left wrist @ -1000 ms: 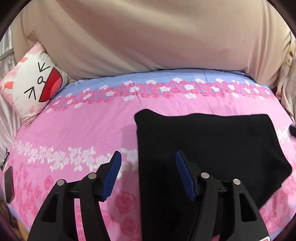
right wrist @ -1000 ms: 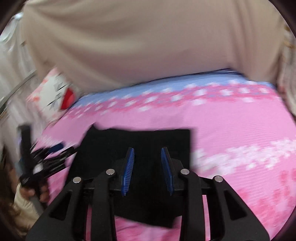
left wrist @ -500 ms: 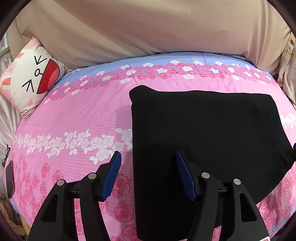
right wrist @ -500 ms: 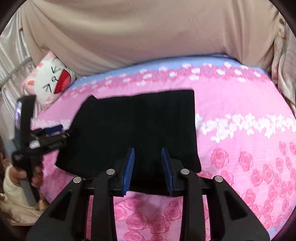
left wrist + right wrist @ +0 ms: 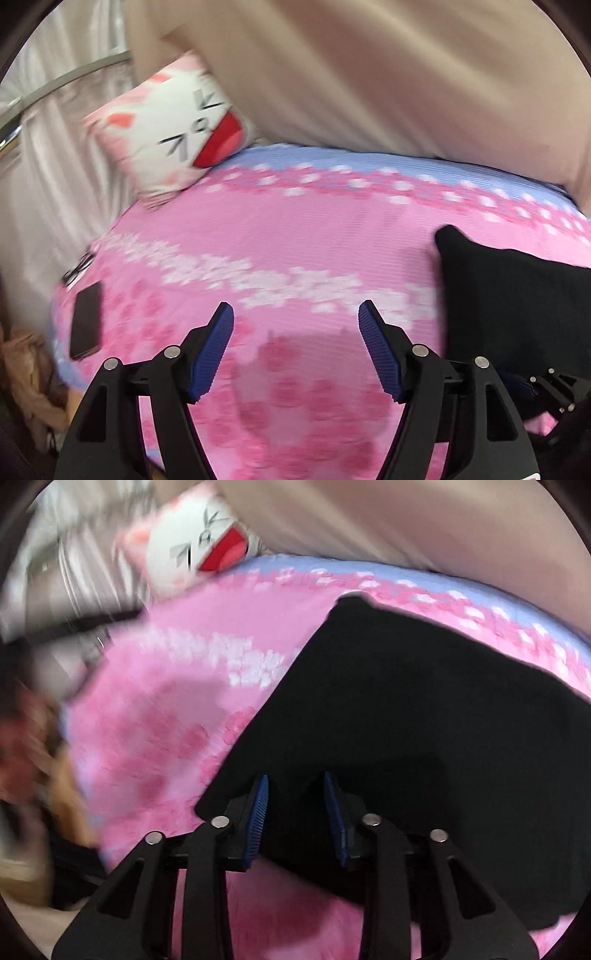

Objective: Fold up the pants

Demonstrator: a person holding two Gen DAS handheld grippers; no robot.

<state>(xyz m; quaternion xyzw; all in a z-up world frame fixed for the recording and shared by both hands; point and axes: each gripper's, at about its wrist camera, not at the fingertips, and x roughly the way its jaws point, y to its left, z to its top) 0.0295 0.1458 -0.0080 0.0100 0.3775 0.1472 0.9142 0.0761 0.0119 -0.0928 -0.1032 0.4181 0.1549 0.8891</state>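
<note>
While the black pants [image 5: 424, 709] lie folded into a flat, compact slab toward the right side of the bed [image 5: 295, 236], both hand-held grippers hang above the pink rose-print cover with nothing in their grasp. The left gripper [image 5: 295, 345] hovers over bare bedding, its ribbed blue pads [image 5: 210, 354] spread wide; its jaws have just been opening, and only floral fabric shows between them. The right gripper [image 5: 295, 812] sits directly over the near left corner of the garment, its jaws parted more narrowly and also just opening, the pads clear of the cloth.

That is the relation the coming move likely hinges on: the pants lie well off to the left gripper's right, but straight ahead of and beneath the right gripper, which is plainly the nearer of the two. The slab's long axis runs from the near left corner away toward the far right of the bed.

The fabric looks matte, soft and thick, its edges blunt (a stacked fold, by appearance). A cat-face cushion [image 5: 173, 125] leans at the far left corner, and a dark phone [image 5: 85, 321] rests by the left edge.
</note>
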